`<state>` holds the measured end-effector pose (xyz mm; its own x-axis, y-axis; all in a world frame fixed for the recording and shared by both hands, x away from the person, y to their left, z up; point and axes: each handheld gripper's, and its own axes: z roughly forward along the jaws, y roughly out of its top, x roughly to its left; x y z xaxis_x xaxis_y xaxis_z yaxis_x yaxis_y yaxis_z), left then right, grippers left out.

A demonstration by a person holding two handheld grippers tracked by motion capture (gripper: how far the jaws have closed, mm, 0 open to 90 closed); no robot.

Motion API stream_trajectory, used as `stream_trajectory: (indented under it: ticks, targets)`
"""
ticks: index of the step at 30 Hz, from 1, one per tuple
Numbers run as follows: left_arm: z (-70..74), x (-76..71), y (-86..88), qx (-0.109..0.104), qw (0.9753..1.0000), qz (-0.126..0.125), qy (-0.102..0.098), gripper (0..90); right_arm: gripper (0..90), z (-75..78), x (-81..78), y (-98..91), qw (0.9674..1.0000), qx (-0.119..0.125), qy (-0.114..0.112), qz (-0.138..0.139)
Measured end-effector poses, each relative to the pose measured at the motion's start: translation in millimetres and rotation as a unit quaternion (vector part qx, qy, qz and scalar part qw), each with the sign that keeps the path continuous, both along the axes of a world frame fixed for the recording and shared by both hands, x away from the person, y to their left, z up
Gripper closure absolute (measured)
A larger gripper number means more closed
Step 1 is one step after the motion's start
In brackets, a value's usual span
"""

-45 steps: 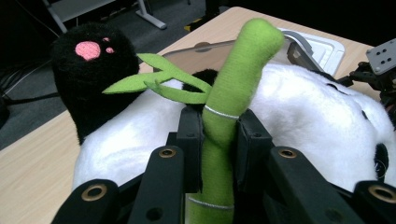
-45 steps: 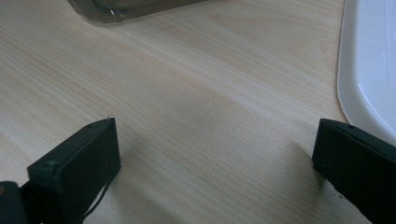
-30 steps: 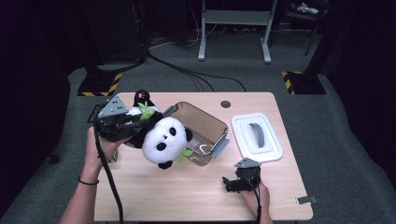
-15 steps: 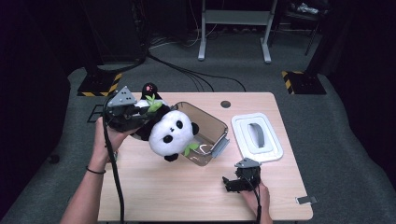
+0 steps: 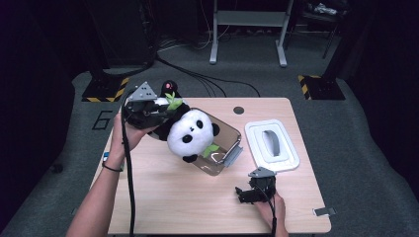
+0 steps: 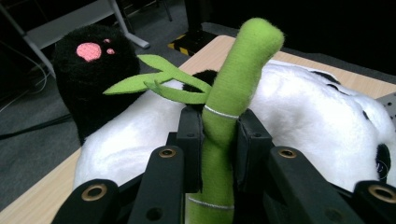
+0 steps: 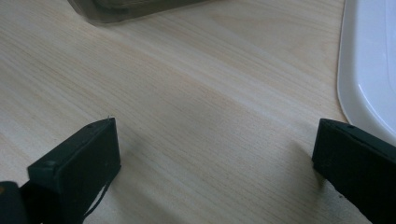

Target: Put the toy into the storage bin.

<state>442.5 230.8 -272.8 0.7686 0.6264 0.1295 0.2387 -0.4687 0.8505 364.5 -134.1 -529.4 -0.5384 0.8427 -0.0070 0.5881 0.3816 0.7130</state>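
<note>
A black-and-white panda plush hangs tilted over the near-left rim of a clear plastic bin. My left gripper is shut on the plush's green felt bamboo stalk, which stands pinched between the jaws of that gripper. The panda's white body lies just beyond the jaws, and a black foot with a pink pad sticks up at the left. My right gripper rests low on the wooden table near the front edge, and its jaws stand open over bare wood.
A white bin lid lies flat to the right of the bin; its edge shows close to the right gripper. A second green leaf sits inside the bin. Cables and stand legs cross the dark floor behind.
The left hand has carried the panda to the right and a little higher, from beside the bin to over its near-left rim. The right gripper has stayed put.
</note>
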Motion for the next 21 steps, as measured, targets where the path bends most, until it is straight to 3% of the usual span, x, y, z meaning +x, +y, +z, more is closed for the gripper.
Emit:
stream_trajectory:
  ticks: [10,21]
  targets:
    - [-1.7,21.3,-27.3,0.0,0.9997,-0.024,0.009,74.9,0.2,0.1,0.1,0.2,1.0,0.003,0.001,-0.001]
    - [-13.9,40.5,-48.9,-0.014,0.9993,-0.026,0.021,74.8,0.2,0.0,0.3,0.0,1.0,0.003,0.0,-0.001]
